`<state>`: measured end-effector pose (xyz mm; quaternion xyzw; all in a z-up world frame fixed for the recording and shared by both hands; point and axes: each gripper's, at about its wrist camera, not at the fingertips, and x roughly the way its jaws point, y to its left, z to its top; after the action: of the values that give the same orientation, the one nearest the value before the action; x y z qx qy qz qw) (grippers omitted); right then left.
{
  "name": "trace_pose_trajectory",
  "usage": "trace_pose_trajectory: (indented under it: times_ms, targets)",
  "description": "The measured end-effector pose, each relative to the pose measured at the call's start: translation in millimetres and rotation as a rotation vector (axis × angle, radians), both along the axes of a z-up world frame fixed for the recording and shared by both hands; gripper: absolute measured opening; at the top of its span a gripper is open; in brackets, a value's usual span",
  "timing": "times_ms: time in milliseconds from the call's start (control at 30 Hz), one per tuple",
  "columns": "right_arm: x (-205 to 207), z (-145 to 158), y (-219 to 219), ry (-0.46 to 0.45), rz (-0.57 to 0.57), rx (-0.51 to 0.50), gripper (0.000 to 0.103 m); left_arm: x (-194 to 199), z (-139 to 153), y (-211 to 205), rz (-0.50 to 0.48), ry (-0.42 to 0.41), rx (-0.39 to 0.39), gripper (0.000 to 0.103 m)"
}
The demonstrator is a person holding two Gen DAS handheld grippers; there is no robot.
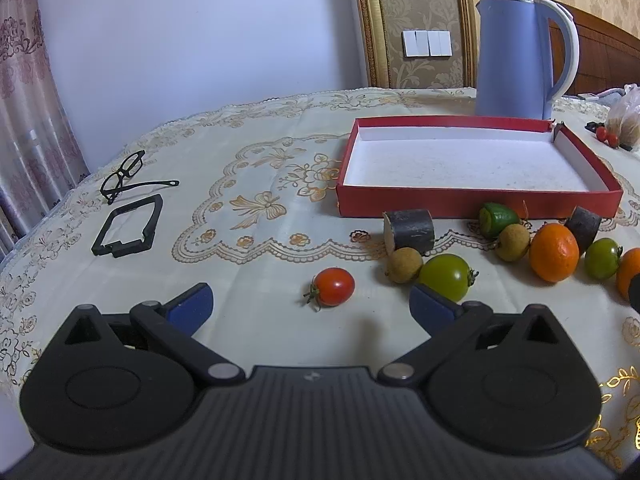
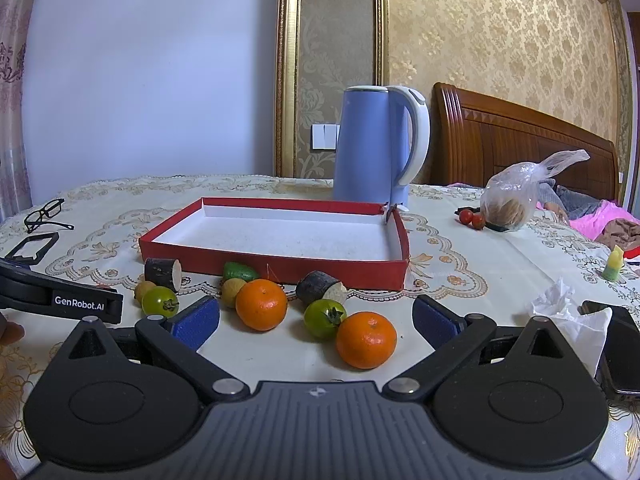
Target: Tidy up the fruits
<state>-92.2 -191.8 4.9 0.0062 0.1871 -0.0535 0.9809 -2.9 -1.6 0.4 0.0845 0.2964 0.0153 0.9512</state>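
Both grippers hover low over the table with their blue-padded fingers spread wide and nothing between them. Just ahead of the left gripper [image 1: 311, 306], a little right of its centre line, lies a red cherry tomato [image 1: 333, 286] on the cloth, apart from both pads. A green tomato [image 1: 447, 277] sits close in front of its right finger, touching a small brown longan [image 1: 404, 265], with a dark cut cane piece [image 1: 409, 231] just behind them. Farther to its right lie an orange [image 1: 554, 252] and another green tomato [image 1: 602, 258].

Ahead of the right gripper [image 2: 316, 322], between its spread fingers, sit two oranges [image 2: 261, 304], the nearer one [image 2: 366, 340] closer to its right finger, with a green tomato [image 2: 324, 319] between them. Beyond the fruit stands the red tray [image 2: 280, 270], its white floor bare, and behind it a blue kettle [image 2: 370, 148]. Far to the right gripper's right are a plastic bag [image 2: 510, 196] and a crumpled tissue [image 2: 560, 308]; glasses [image 1: 122, 174] lie far to the left gripper's left.
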Motion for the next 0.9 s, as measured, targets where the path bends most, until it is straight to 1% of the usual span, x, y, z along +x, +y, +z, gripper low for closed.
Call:
trace_pose_trajectory:
  times_ms: [900]
  targets:
    - [-1.0, 0.5, -3.5, -0.003, -0.002, 0.013, 0.103, -2.2, -0.9, -9.2, 0.007, -0.003, 0.053, 0.103]
